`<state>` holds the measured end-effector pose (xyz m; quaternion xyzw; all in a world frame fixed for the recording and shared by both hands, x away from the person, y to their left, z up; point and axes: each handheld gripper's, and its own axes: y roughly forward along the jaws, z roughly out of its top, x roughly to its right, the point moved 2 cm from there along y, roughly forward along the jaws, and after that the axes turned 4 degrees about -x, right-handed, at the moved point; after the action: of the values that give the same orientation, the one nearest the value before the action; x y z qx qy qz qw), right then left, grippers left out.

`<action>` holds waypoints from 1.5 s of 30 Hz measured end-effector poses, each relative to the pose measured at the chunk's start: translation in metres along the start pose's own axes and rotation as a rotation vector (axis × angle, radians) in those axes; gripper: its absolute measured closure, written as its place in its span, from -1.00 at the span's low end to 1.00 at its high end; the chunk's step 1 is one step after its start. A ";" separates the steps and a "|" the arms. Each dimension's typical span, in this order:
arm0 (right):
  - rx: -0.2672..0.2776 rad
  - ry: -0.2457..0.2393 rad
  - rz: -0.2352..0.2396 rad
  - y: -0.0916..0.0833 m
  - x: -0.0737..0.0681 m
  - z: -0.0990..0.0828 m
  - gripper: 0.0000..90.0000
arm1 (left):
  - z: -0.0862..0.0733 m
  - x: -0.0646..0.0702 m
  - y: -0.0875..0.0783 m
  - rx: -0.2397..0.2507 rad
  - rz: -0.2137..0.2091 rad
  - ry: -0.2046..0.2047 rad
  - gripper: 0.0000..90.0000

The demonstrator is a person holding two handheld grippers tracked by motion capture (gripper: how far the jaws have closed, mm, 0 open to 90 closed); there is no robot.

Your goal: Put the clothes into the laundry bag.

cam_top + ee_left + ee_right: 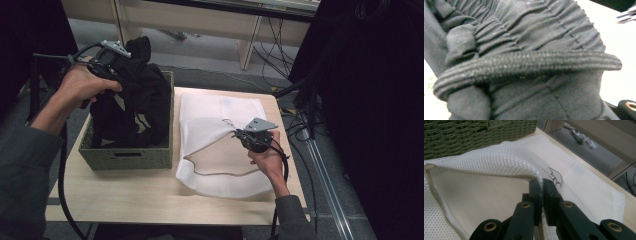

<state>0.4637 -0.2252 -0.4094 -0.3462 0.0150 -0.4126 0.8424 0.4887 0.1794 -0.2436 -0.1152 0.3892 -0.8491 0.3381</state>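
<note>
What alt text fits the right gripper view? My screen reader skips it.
The right gripper has its black jaws shut on the lifted upper edge of a white mesh laundry bag, holding its mouth open. A green woven basket stands behind on the wooden table.

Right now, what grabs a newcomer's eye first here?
The black garment stands out, pulled up out of the green woven basket at the table's left by the left gripper, its ribbed waistband close in the left gripper view. Beside the basket lies the white mesh laundry bag, whose top edge the right gripper pinches and lifts, holding the mouth open.
</note>
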 end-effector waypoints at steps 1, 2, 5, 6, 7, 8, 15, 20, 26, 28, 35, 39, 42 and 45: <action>-0.002 0.005 0.001 0.000 0.000 0.000 0.93 | 0.001 0.004 -0.004 0.006 -0.008 0.009 0.54; -0.005 0.009 0.003 0.000 0.000 0.000 0.94 | 0.002 0.008 -0.007 0.006 -0.018 0.022 0.54; -0.004 0.008 0.001 0.000 0.000 0.000 0.94 | 0.005 0.024 -0.016 0.014 -0.045 0.061 0.54; -0.004 0.008 0.001 0.000 0.000 0.000 0.94 | 0.005 0.024 -0.016 0.014 -0.045 0.061 0.54; 0.002 -0.001 -0.003 -0.001 0.002 0.000 0.94 | 0.006 0.032 -0.019 0.020 -0.066 0.073 0.54; -0.003 0.000 -0.004 -0.001 0.002 0.000 0.94 | 0.005 0.046 -0.022 0.026 -0.111 0.096 0.54; -0.002 0.021 -0.002 -0.002 0.007 0.001 0.94 | -0.002 0.091 -0.019 0.066 -0.212 0.149 0.54; 0.019 0.035 -0.002 -0.003 0.011 0.002 0.94 | -0.010 0.132 0.003 0.061 -0.281 0.219 0.54; 0.039 0.051 0.006 -0.005 0.015 0.006 0.95 | -0.016 0.162 0.044 -0.007 -0.369 0.302 0.53; 0.053 0.050 0.009 -0.007 0.015 0.009 0.95 | -0.017 0.166 0.052 -0.019 -0.378 0.318 0.53; 0.071 0.015 0.015 -0.010 0.013 0.024 0.96 | -0.015 0.189 0.103 -0.072 -0.438 0.333 0.53; 0.084 0.001 0.024 -0.010 0.010 0.033 0.96 | -0.014 0.199 0.123 -0.108 -0.459 0.349 0.52; 0.091 0.001 0.035 -0.010 0.008 0.037 0.96 | -0.012 0.201 0.134 -0.133 -0.473 0.352 0.52; 0.099 -0.017 0.042 -0.011 0.006 0.042 0.96 | -0.008 0.198 0.155 -0.174 -0.485 0.325 0.51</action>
<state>0.4733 -0.2104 -0.3699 -0.3071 -0.0053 -0.3922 0.8671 0.4123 -0.0201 -0.3766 -0.0960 0.4705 -0.8759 0.0476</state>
